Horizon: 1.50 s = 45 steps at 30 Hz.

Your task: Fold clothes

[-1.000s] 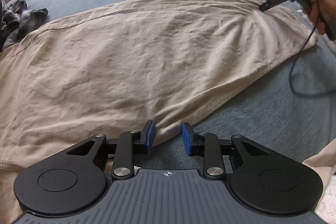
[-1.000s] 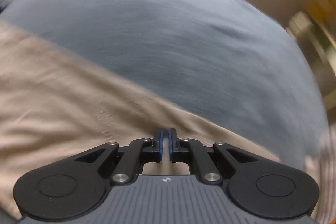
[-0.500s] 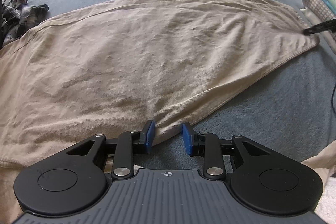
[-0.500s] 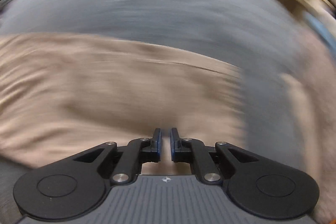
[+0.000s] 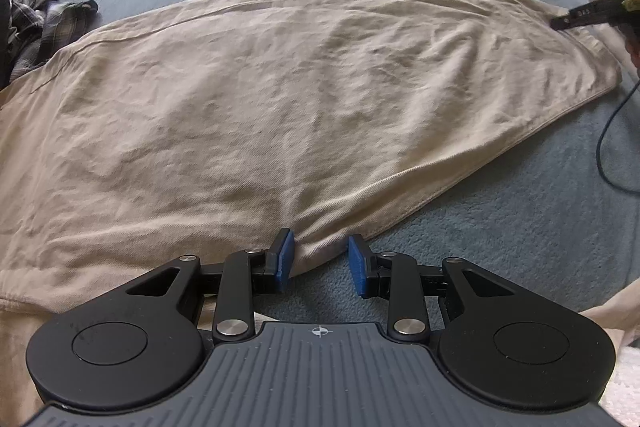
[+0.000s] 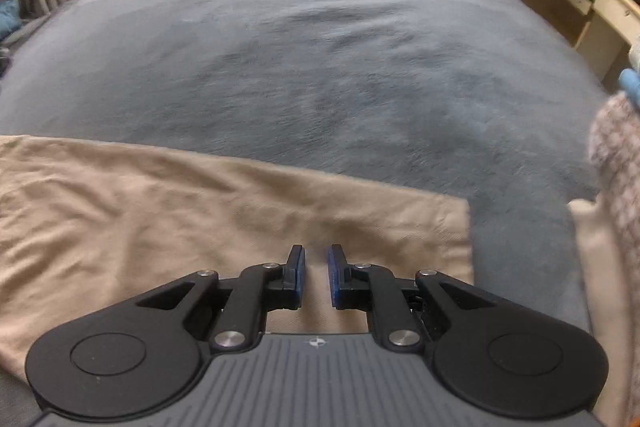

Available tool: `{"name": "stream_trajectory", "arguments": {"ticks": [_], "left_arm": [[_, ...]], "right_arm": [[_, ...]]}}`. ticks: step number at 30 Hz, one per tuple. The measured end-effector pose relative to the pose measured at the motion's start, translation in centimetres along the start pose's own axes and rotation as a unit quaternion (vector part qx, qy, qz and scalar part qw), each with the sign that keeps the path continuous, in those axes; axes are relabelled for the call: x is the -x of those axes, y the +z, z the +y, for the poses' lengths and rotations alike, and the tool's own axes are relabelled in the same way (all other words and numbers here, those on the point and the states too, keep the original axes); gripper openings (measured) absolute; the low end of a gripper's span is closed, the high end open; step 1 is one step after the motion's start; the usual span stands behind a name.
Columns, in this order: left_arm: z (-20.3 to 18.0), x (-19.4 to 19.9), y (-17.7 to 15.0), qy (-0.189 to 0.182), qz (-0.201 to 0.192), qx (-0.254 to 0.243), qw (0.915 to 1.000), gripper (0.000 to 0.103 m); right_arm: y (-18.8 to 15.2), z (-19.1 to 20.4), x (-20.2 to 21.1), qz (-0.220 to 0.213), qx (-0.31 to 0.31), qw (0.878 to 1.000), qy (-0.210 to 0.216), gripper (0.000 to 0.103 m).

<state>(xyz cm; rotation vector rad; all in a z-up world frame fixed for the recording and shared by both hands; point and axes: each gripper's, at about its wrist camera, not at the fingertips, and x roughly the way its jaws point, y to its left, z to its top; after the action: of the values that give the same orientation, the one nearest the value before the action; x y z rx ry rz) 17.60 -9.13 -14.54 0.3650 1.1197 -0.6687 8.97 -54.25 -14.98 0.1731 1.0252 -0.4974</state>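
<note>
**Right tongs letting go at the far corner; left tongs parked on the near hem**

While the left gripper (image 5: 320, 261) sits where it sat a second ago, the right gripper (image 6: 316, 275) has travelled. We note the wide beige cotton garment (image 5: 280, 99) spread flat across the blue-grey fleece bedcover (image 5: 520, 227), its long edges running from near left to far right. A bulge of its near hem lies between the left blue pads (image 5: 285, 259); the left pad touches cloth, the right pad stands clear with bedcover showing beside it, so we read these tongs as released, straddling the fold rather than pinching it.

In the right wrist view the jaws are opening. They hover over the garment's squared right corner with beige cloth visible in the gap, but neither pad presses on it: released.

Against the earlier frames: a second ago the right jaws were clenched nearly shut and the view was smeared with motion; now it is steady and they have parted. In the left view the right tool (image 5: 580, 15) left the far right corner half a second ago and is back over it now. The garment itself has not shifted.

Our reading: the corner has been smoothed or laid out, and the cloth lies ready for a fold. A rumpled dark plaid garment (image 5: 36, 19) waits at far left.
</note>
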Motion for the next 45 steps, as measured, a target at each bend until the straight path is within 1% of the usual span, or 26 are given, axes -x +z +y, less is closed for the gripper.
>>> {"name": "stream_trajectory", "arguments": {"ticks": [3,4,5,8,9,11,14,16,17,18,19,22,24,25,27,29,30,31,32,33,35,36,39,40,42,45], "left_arm": [[0.1,-0.1,-0.1,-0.001,-0.004,0.007,1.0,0.03],[0.1,-0.1,-0.2,-0.001,-0.005,0.008,1.0,0.03],[0.1,-0.1,-0.2,-0.001,-0.006,0.009,0.9999,0.031],[0.1,-0.1,-0.3,-0.002,-0.009,0.011,0.9999,0.032],[0.1,-0.1,-0.3,-0.002,-0.01,0.011,0.9999,0.032],[0.0,-0.1,-0.3,-0.003,-0.011,0.011,0.9999,0.033],[0.0,-0.1,-0.4,-0.005,-0.011,0.009,0.9999,0.034],[0.1,-0.1,-0.4,-0.007,-0.013,0.012,0.9998,0.034],[0.0,-0.1,-0.4,-0.007,-0.013,0.014,0.9998,0.034],[0.0,-0.1,-0.4,-0.007,-0.013,0.016,0.9998,0.034],[0.0,-0.1,-0.4,-0.007,-0.013,0.017,0.9997,0.034],[0.0,-0.2,-0.5,-0.009,-0.016,0.02,0.9996,0.034],[-0.1,-0.2,-0.6,-0.01,-0.018,0.02,0.9996,0.034],[-0.1,-0.2,-0.6,-0.01,-0.019,0.02,0.9996,0.035],[-0.1,-0.2,-0.6,-0.01,-0.018,0.02,0.9996,0.035],[0.0,-0.2,-0.5,-0.012,-0.017,0.022,0.9996,0.035],[0.2,-0.3,-0.5,-0.013,-0.016,0.023,0.9995,0.035],[0.2,-0.2,-0.5,-0.014,-0.017,0.024,0.9995,0.035],[0.2,-0.2,-0.6,-0.015,-0.017,0.025,0.9994,0.035],[0.2,-0.2,-0.6,-0.016,-0.018,0.026,0.9994,0.036],[0.3,-0.3,-0.7,-0.018,-0.021,0.027,0.9993,0.036],[0.3,-0.2,-0.8,-0.018,-0.023,0.028,0.9992,0.037],[0.1,-0.2,-1.0,-0.018,-0.028,0.029,0.999,0.039],[0.1,-0.2,-1.0,-0.017,-0.029,0.029,0.999,0.039],[0.0,-0.2,-1.1,-0.017,-0.032,0.029,0.9989,0.04],[0.0,-0.1,-1.2,-0.018,-0.036,0.028,0.9988,0.04]], "right_arm": [[-0.3,-2.8,-0.4,0.014,-0.048,0.994,-0.095,0.015],[-0.3,-3.2,-0.1,0.019,-0.05,0.991,-0.122,0.015],[-0.2,-3.1,0.3,0.02,-0.044,0.99,-0.136,0.015],[0.4,-0.8,2.4,-0.014,-0.022,0.996,-0.084,0.015],[0.6,0.5,2.6,-0.017,-0.014,0.998,-0.051,0.015],[0.9,3.2,2.7,-0.019,0.003,1.0,0.022,0.017],[1.3,6.5,0.5,0.004,0.002,0.996,0.091,0.019],[1.9,6.8,-1.2,0.008,-0.02,0.997,0.071,0.018],[2.3,5.9,-1.8,0.0,-0.058,0.996,0.064,0.017],[2.7,4.6,-1.9,-0.007,-0.095,0.995,0.041,0.017],[3.0,3.5,-1.8,-0.01,-0.118,0.993,0.007,0.018],[3.1,0.3,-0.7,-0.014,-0.182,0.983,-0.033,0.019],[2.3,0.0,0.9,-0.016,-0.178,0.984,-0.005,0.019],[1.6,0.2,1.8,-0.015,-0.162,0.987,0.01,0.019],[0.0,0.2,2.5,0.004,-0.151,0.988,0.036,0.019],[-3.1,-1.0,2.0,0.045,-0.172,0.984,0.023,0.019],[-4.8,-1.7,2.2,0.05,-0.184,0.981,0.014,0.017],[-6.2,-2.5,3.0,0.042,-0.198,0.979,0.009,0.016],[-6.9,-3.1,3.8,0.043,-0.213,0.976,0.001,0.012],[-7.0,-3.6,4.1,0.046,-0.221,0.974,-0.004,0.013],[-6.2,-2.6,5.1,0.053,-0.197,0.979,-0.029,0.015],[-5.6,-1.7,5.5,0.052,-0.171,0.983,-0.036,0.015],[-3.6,2.5,6.8,0.024,-0.091,0.995,-0.01,0.016],[-2.8,4.2,6.9,0.016,-0.07,0.997,0.009,0.016],[-1.1,8.8,6.2,0.002,-0.025,0.997,0.067,0.017],[0.7,15.4,4.1,0.003,0.024,0.989,0.146,0.017]]}}
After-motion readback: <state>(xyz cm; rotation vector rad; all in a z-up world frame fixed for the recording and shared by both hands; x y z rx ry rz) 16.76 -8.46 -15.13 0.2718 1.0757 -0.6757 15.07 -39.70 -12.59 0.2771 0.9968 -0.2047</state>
